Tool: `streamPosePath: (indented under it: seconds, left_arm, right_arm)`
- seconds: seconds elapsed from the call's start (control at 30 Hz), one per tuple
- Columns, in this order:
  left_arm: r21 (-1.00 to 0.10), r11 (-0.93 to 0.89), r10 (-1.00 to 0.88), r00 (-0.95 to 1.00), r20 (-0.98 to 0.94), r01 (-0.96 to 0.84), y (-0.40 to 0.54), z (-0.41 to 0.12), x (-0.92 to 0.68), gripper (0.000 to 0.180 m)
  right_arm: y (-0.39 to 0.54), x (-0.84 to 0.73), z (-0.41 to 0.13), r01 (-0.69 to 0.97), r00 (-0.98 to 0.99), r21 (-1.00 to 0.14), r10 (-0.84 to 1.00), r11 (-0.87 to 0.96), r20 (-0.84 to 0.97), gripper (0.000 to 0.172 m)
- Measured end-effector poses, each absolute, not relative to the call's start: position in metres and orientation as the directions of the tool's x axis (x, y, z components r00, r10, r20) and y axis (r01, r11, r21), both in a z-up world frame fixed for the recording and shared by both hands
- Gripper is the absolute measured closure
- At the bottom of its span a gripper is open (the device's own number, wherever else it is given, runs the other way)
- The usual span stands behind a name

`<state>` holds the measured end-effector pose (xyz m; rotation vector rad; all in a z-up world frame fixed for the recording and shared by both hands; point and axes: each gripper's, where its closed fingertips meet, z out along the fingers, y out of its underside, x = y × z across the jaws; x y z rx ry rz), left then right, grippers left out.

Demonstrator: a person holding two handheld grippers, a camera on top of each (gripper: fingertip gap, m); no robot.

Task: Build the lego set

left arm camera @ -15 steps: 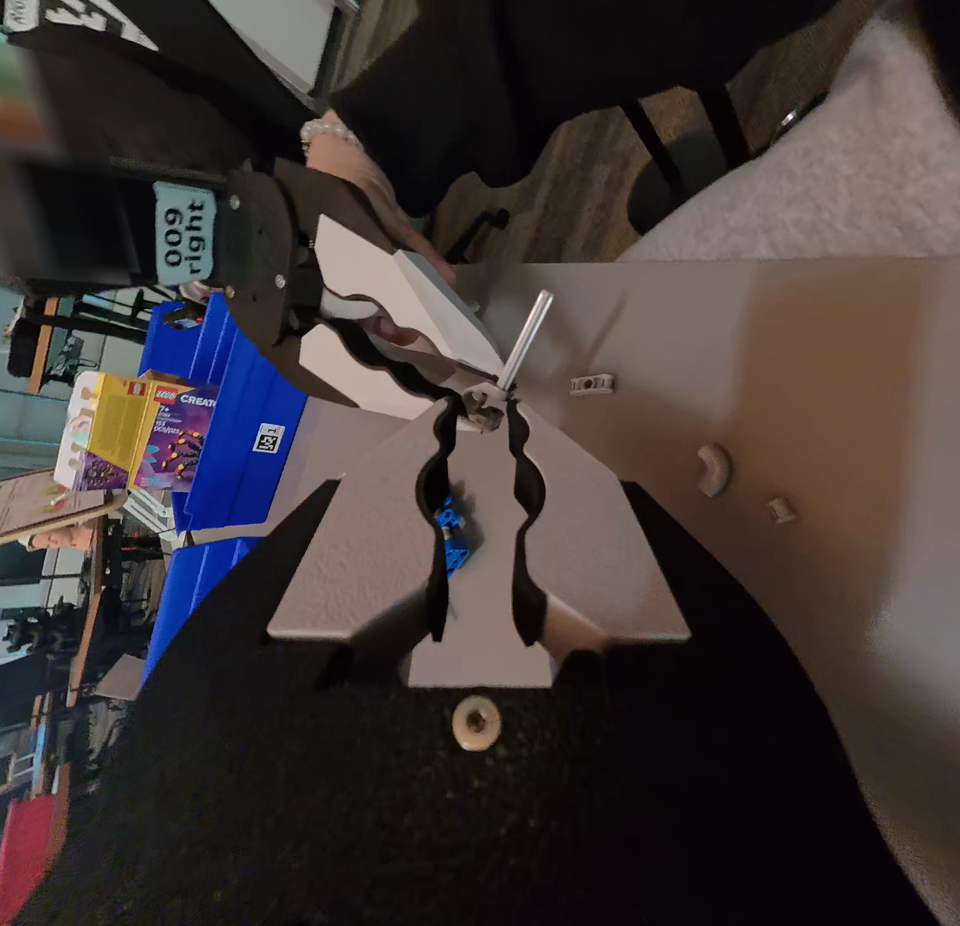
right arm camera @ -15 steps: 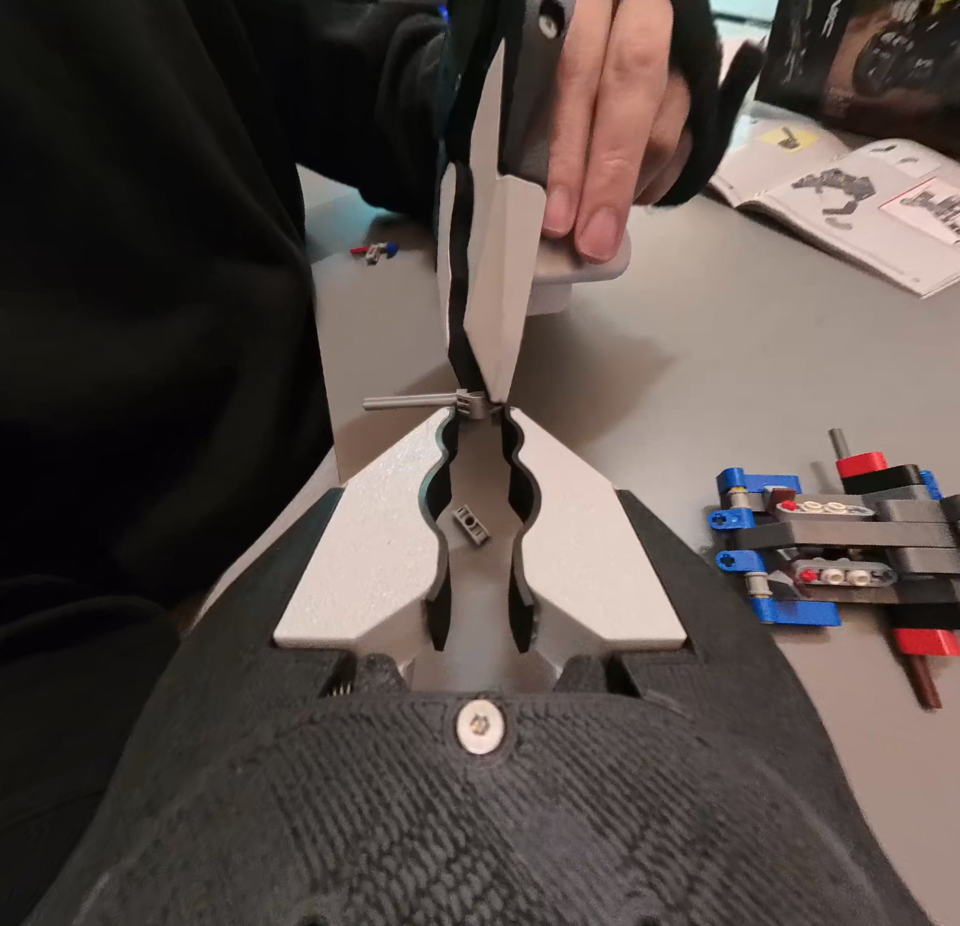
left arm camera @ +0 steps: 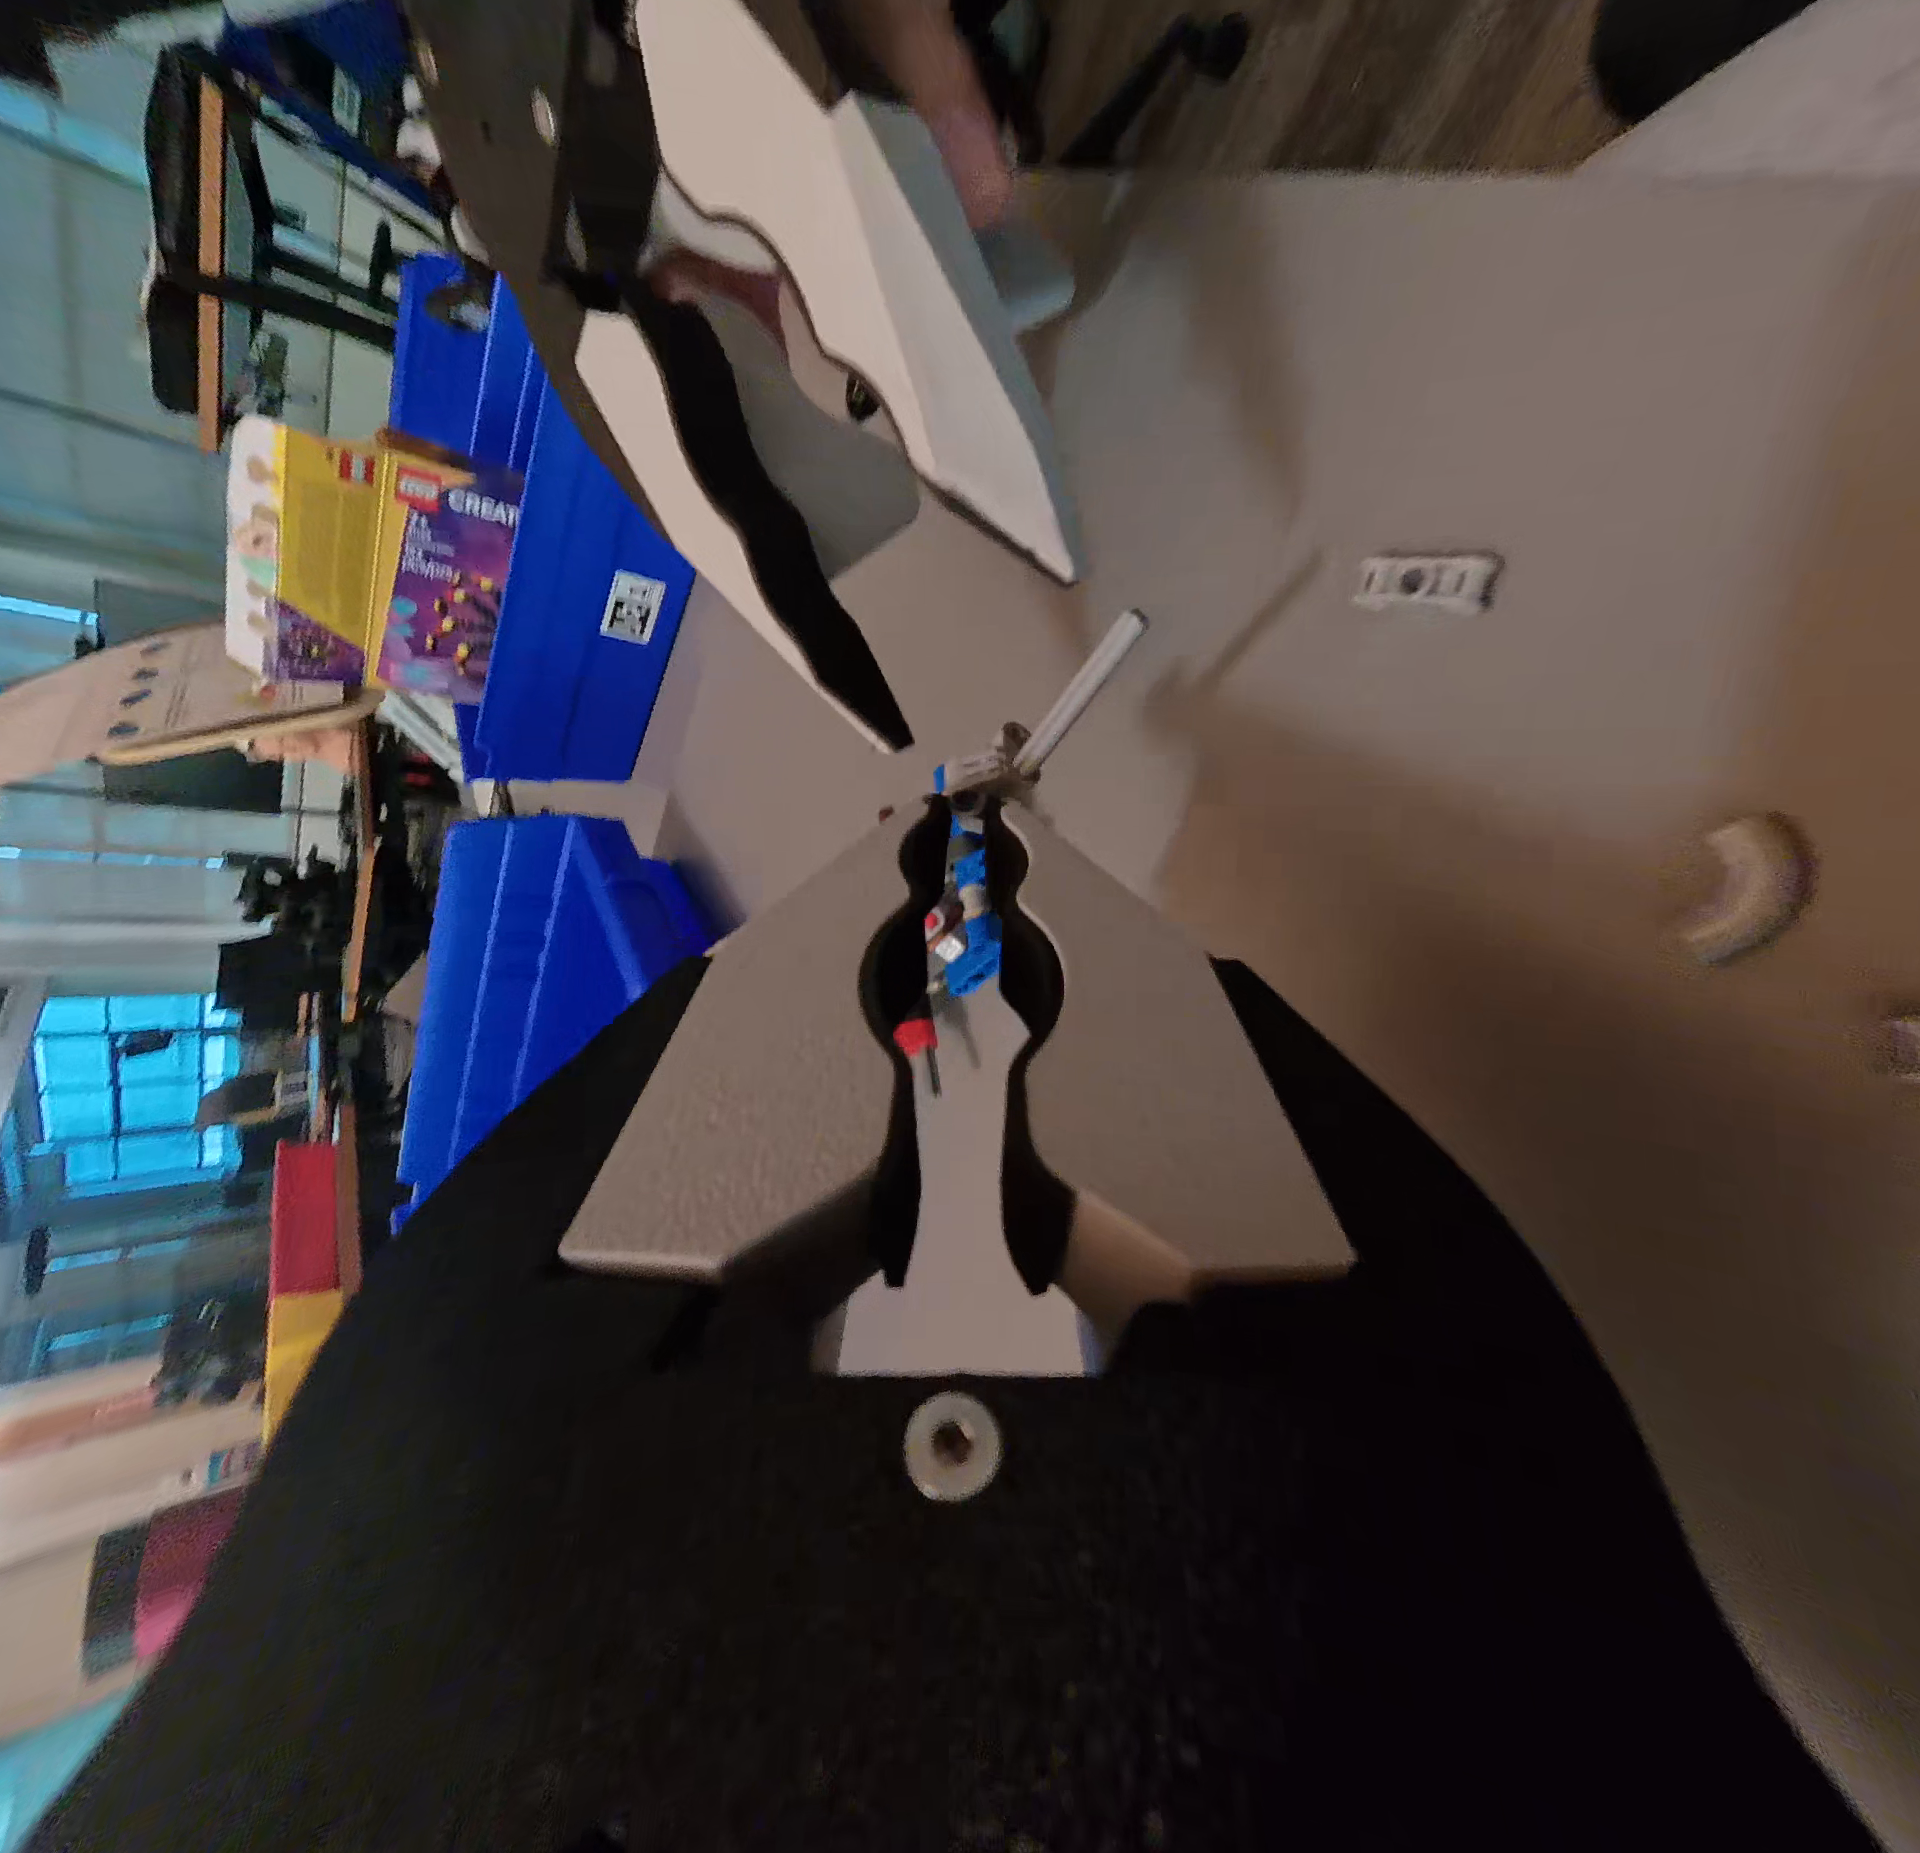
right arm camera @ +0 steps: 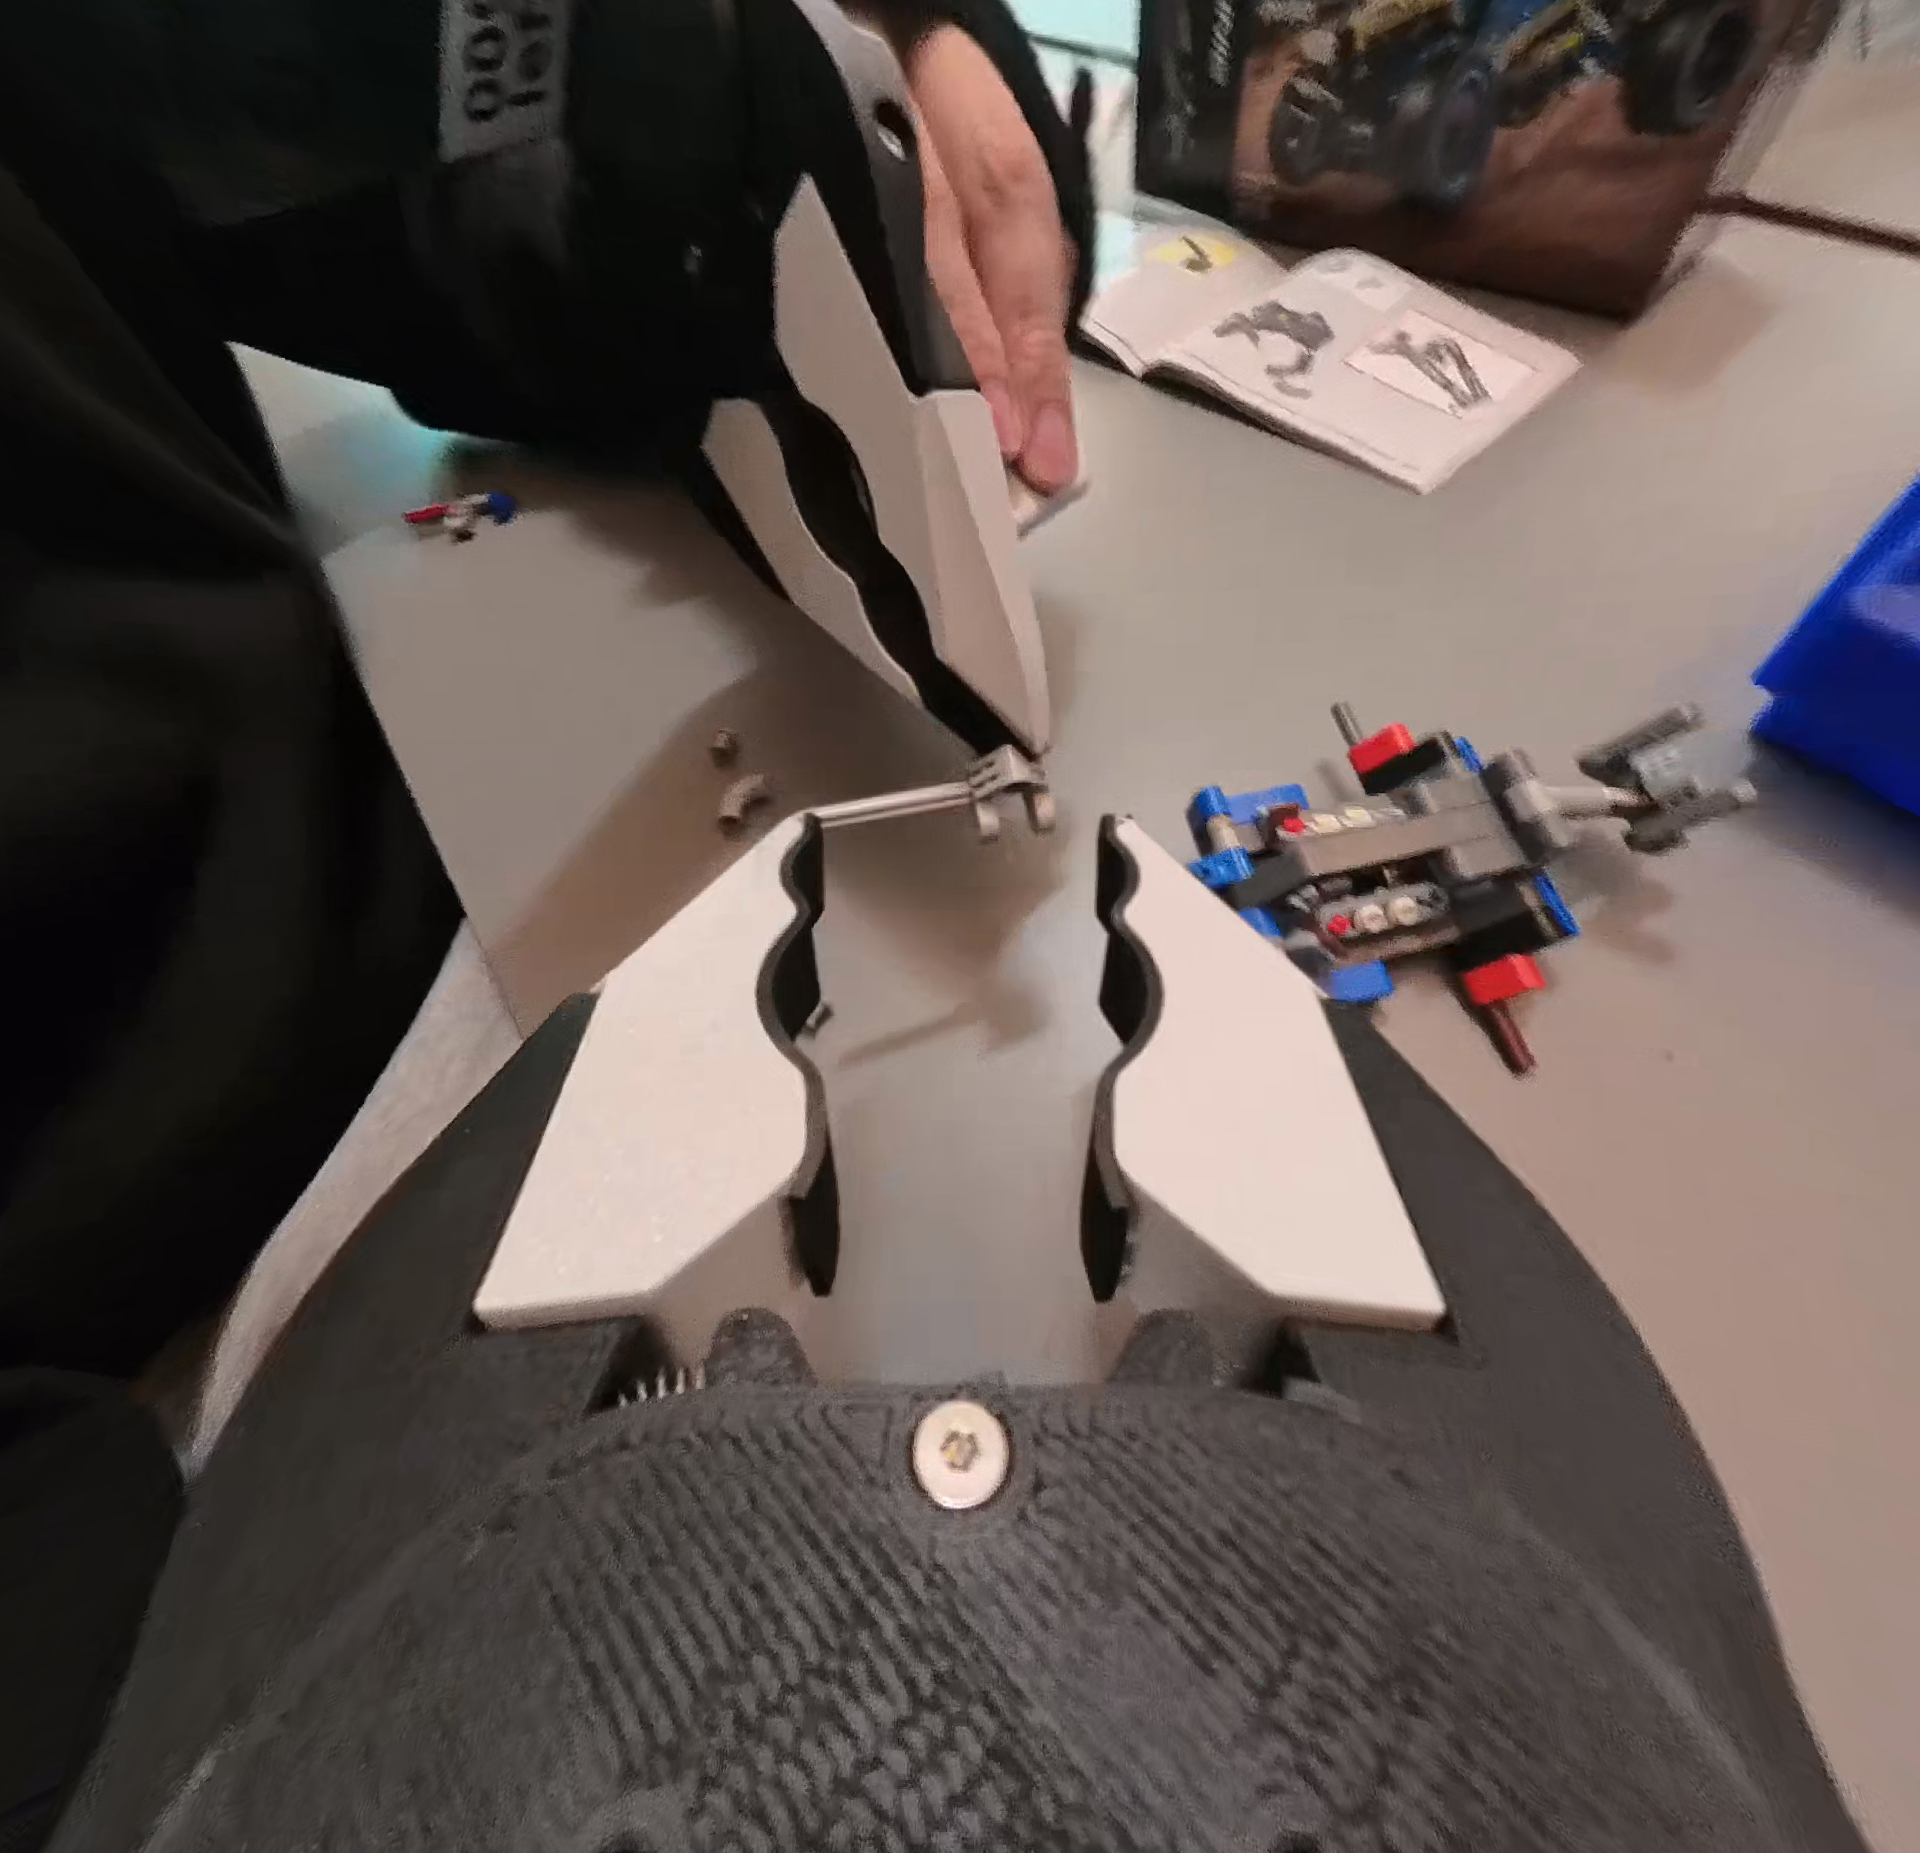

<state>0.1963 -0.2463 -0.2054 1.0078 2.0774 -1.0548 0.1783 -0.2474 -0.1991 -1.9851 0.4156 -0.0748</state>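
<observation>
One grey plastic connector with a thin grey axle rod point(right arm camera: 940, 797), pinched at the closed tips of the left gripper point(left arm camera: 971, 801), rod jutting sideways. Right gripper point(right arm camera: 958, 835) spread wide, gripping nothing; the piece hangs just beyond its tips. One blue, black and red brick assembly point(right arm camera: 1392, 868) on the grey table point(right arm camera: 1351, 577) just right of the right gripper. Two small grey pieces point(right arm camera: 740, 780) lie left of it. One open booklet point(right arm camera: 1340, 359), one dark printed box point(right arm camera: 1475, 89) far ahead.

Grey tongs point(right arm camera: 956, 837), black wavy pads point(right arm camera: 795, 930)
</observation>
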Motion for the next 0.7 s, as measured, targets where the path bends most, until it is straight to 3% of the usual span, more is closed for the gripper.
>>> streamPosePath:
  seconds: [0.03,0.1,0.2,0.33,0.43,0.7]
  left_arm:
    - [-0.386,0.425,0.339,-0.539,-0.771,0.819,-0.246,-0.207,0.202,0.177]
    - [-0.398,0.480,0.301,-0.572,-0.763,0.782,-0.246,-0.209,0.211,0.177]
    - [-0.475,0.560,0.181,-0.660,-0.730,0.679,-0.245,-0.205,0.230,0.177]
    - [-0.573,0.582,0.075,-0.740,-0.669,0.577,-0.243,-0.198,0.240,0.178]
    - [-0.563,0.587,0.061,-0.725,-0.686,0.582,-0.242,-0.196,0.243,0.177]
    - [-0.517,0.653,0.030,-0.701,-0.713,0.554,-0.239,-0.200,0.246,0.178]
  right_arm:
    - [-0.251,0.180,-0.202,-0.283,0.925,-0.872,-0.353,-0.399,-0.139,0.119]
    - [-0.253,0.184,-0.202,-0.314,0.902,-0.858,-0.410,-0.406,-0.137,0.119]
    - [-0.252,0.200,-0.199,-0.334,0.842,-0.861,-0.533,-0.382,-0.090,0.136]
    - [-0.242,0.212,-0.193,-0.284,0.783,-0.888,-0.622,-0.362,0.003,0.145]
    - [-0.237,0.217,-0.185,-0.290,0.754,-0.905,-0.657,-0.311,-0.016,0.153]
    - [-0.243,0.216,-0.198,-0.326,0.744,-0.866,-0.668,-0.378,0.012,0.154]
